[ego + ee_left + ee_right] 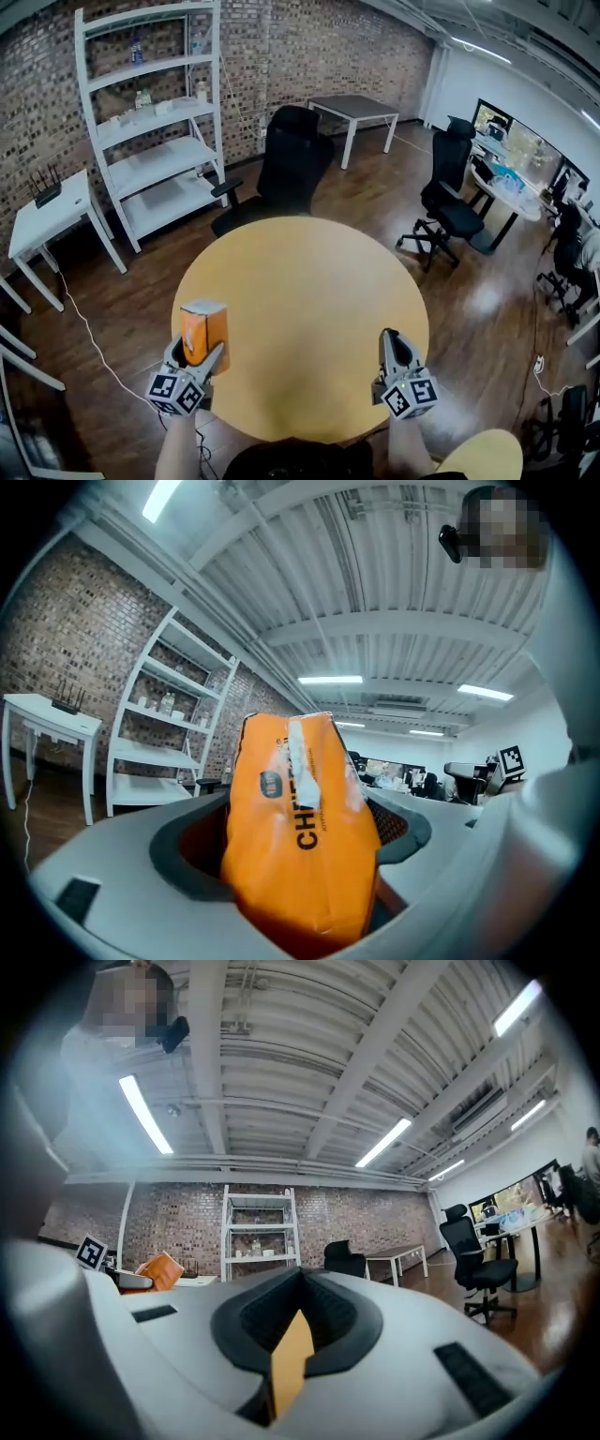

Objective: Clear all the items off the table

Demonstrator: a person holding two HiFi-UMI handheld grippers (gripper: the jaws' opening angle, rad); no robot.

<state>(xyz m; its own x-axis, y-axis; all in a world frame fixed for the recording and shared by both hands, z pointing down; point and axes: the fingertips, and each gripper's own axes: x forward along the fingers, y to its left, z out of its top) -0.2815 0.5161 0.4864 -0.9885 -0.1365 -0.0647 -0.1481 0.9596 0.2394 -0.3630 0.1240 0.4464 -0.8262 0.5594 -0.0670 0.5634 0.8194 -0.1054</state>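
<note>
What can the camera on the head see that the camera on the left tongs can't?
Only the head view shows the round yellow table and the closed tips of the right tongs. Only the left gripper view shows the black letters printed on the packet, seen from close up. Both show the orange packet clamped in the left tongs, the white shelf and the brick wall.

Round yellow table [309, 305], on dark wood floor [141, 305], black chair [291, 164] behind
</note>
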